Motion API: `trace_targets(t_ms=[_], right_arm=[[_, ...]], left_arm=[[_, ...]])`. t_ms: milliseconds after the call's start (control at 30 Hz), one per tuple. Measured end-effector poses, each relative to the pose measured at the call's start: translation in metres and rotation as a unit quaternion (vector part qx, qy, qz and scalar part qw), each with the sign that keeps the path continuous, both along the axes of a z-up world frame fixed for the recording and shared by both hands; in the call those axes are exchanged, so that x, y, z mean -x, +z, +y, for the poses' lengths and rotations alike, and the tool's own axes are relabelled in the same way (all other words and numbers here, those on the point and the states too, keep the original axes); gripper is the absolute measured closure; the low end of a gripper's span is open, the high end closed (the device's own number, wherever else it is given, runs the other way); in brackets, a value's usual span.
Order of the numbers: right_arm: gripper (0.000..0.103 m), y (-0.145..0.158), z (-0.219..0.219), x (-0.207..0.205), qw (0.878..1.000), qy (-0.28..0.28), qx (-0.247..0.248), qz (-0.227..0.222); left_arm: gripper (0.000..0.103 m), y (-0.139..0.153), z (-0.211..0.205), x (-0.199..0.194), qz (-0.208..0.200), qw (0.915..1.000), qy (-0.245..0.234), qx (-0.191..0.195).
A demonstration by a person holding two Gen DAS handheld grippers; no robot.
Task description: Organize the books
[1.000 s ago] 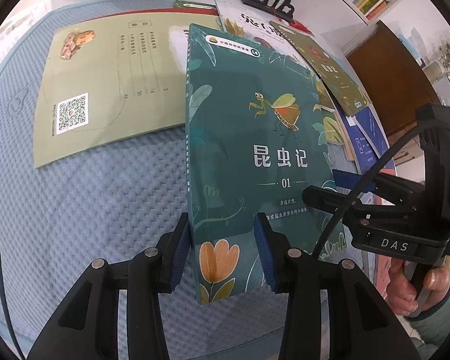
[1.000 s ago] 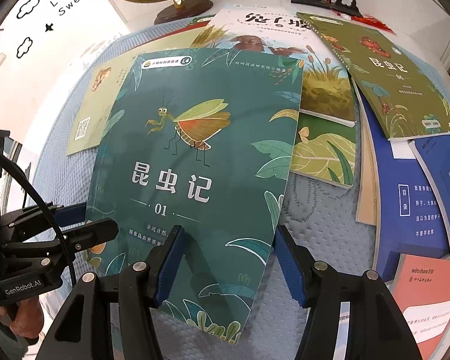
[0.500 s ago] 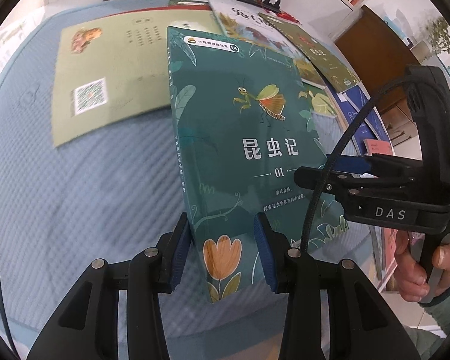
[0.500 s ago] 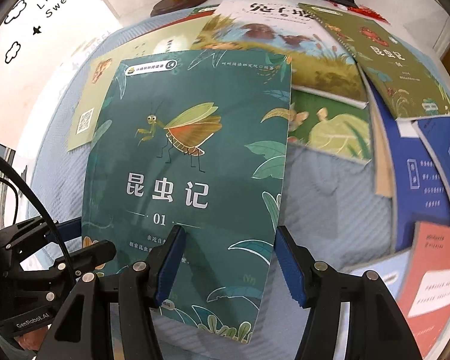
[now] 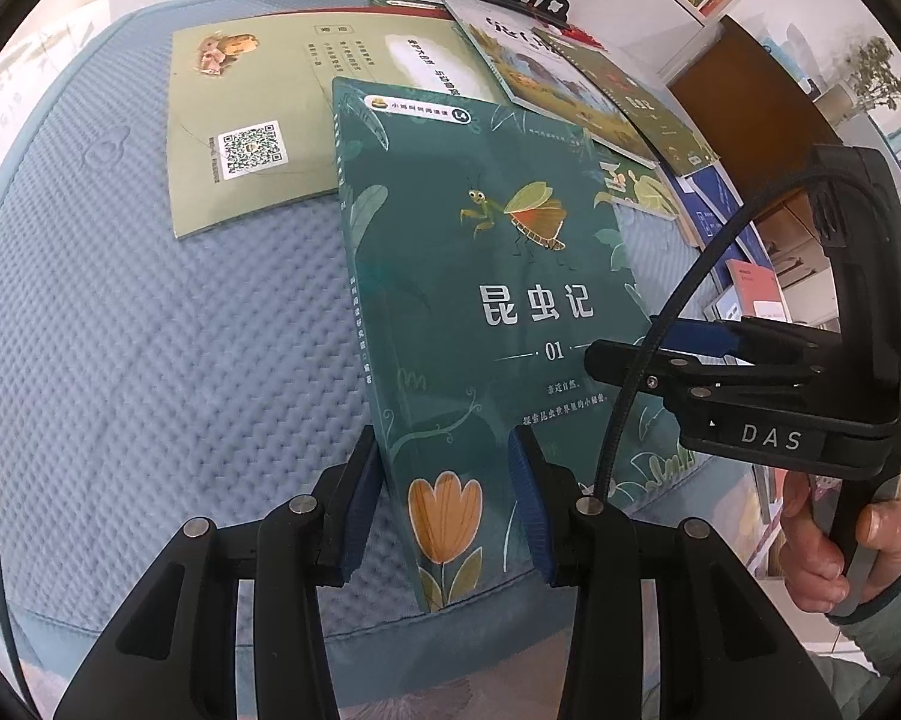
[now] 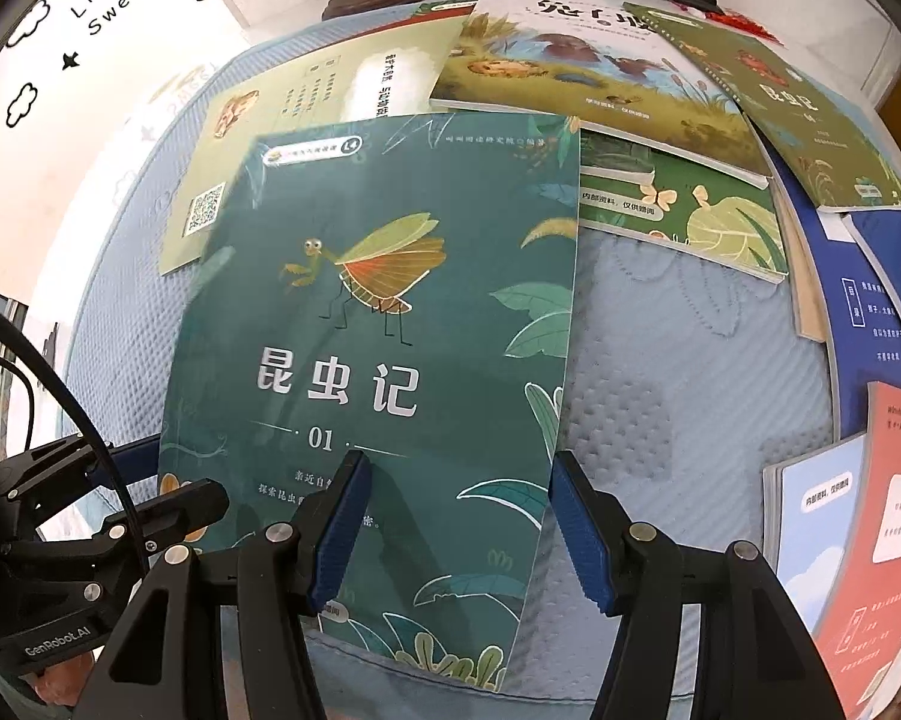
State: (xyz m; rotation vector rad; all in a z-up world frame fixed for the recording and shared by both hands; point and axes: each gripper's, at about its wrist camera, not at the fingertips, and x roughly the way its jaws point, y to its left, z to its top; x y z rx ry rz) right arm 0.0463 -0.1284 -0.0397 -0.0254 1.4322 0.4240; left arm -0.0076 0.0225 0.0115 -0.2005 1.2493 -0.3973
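Both grippers carry the teal book.
Your left gripper point(image 5: 444, 504) and right gripper point(image 6: 456, 528) pinch the teal book point(image 5: 480, 312) between part-open pads; next, set it squarely on a pile.

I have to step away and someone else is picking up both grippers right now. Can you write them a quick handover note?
Left gripper: fingers closed across the lower left corner of the teal insect book, one over the cover and one at the spine edge.
Right gripper: fingers closed on the same book's lower right edge.
Things: the teal book is held over the blue padded mat. The pale green book lies behind it, and the other books are spread loosely at the back and right.
Done: one book picked up.
Left: place it, then gather the scattered ones; no tidy stack shows yet.
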Motion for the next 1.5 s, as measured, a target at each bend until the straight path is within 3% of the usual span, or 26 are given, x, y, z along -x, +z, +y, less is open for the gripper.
trace_targets(t_ms=[533,1000,1233,1333,1400,1500], right_arm=[[0.042,-0.002,-0.009,0.015,1.0,-0.004,-0.007,-0.006],[0.043,0.0,-0.029,0.042,0.999,-0.036,-0.039,-0.008],[0.047,0.004,-0.014,0.065,0.999,-0.02,0.007,-0.033],[0.047,0.005,-0.011,0.08,0.999,-0.021,0.004,-0.038],[0.047,0.005,-0.013,0.084,0.999,-0.033,-0.004,-0.036],[0.047,0.005,-0.025,0.085,0.998,-0.057,-0.031,-0.024]], left_arm=[[0.065,0.002,0.0,0.003,0.001,1.0,0.002,0.0],[0.065,-0.001,0.028,0.008,0.019,0.9996,0.009,0.02],[0.065,-0.001,0.011,0.006,0.012,0.9997,-0.017,0.01],[0.063,0.0,0.009,0.007,0.008,0.9997,-0.021,0.007],[0.063,0.003,0.014,0.007,0.011,0.9994,-0.019,0.026],[0.063,0.022,0.029,0.015,0.001,0.9943,-0.023,0.104]])
